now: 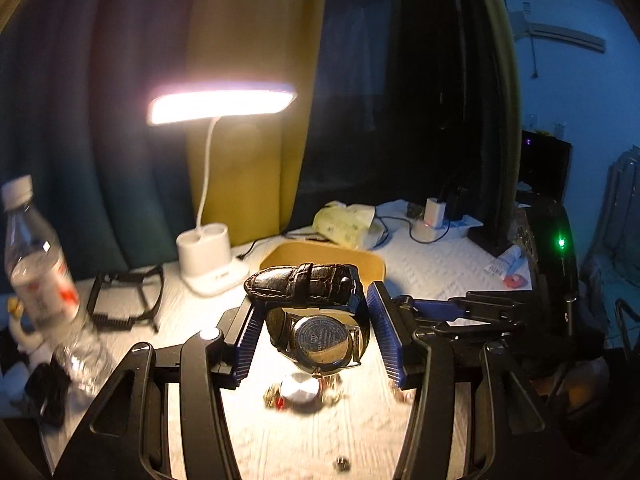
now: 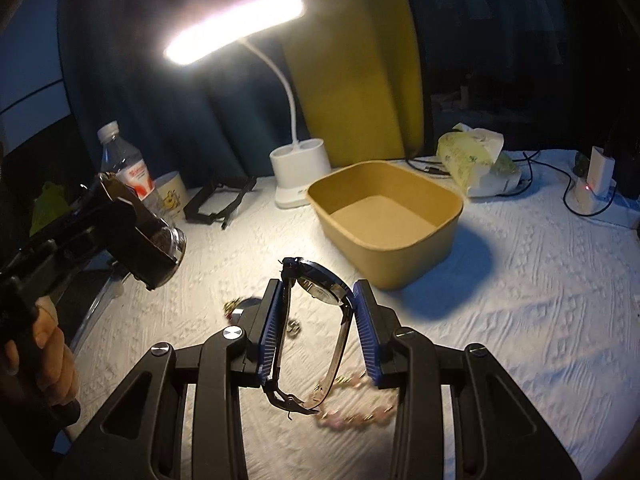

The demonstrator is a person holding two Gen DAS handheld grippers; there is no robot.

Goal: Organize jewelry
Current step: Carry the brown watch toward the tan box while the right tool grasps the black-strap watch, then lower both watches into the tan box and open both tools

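- Presently, left tongs (image 1: pixel 316 332) clamped on a black leather-strap watch (image 1: pixel 316 312): blue ribbed pads against the strap loop on both sides, round case back facing the camera, buckled strap arched over the top.
- Watch held off the desk (image 1: pixel 432 268), in front of the tan box (image 1: pixel 372 260).
- Right tongs (image 2: pixel 316 328) clamped on a slim metal-band watch (image 2: pixel 320 320): band pressed by the left pad, dial side against the right pad, clasp end hanging loose below the pads.
- Slim watch lifted clear of the white textured desk cover (image 2: pixel 520 320); no earlier view to compare.
- Tan box (image 2: pixel 384 216) open-topped, nothing visible inside, just beyond the right tongs and slightly to their right.
- Below the left tongs on the desk: a small white round piece (image 1: pixel 300 390) with gold and red bits beside it, blurred; a small metal bead (image 1: pixel 342 463) nearer the camera.
- Below the right tongs: a pinkish beaded chain (image 2: pixel 352 412), blurred, lying on the desk cover; a small silver item (image 2: pixel 294 327) between the pads' line and the cover.
- White desk lamp (image 2: pixel 298 176) lit, base just left of the tan box.
- Water bottle (image 2: pixel 120 160) and a pale mug (image 2: pixel 172 194) at far left; a black frame-like piece (image 2: pixel 218 200) between mug and lamp.
- Tissue pack (image 2: pixel 476 164) behind the box to the right; white charger (image 2: pixel 596 184) with cables at far right.
- Left gripper body (image 2: pixel 132 232) and the person's hand (image 2: pixel 48 360) on its grip seen from the right wrist view, at the left edge.
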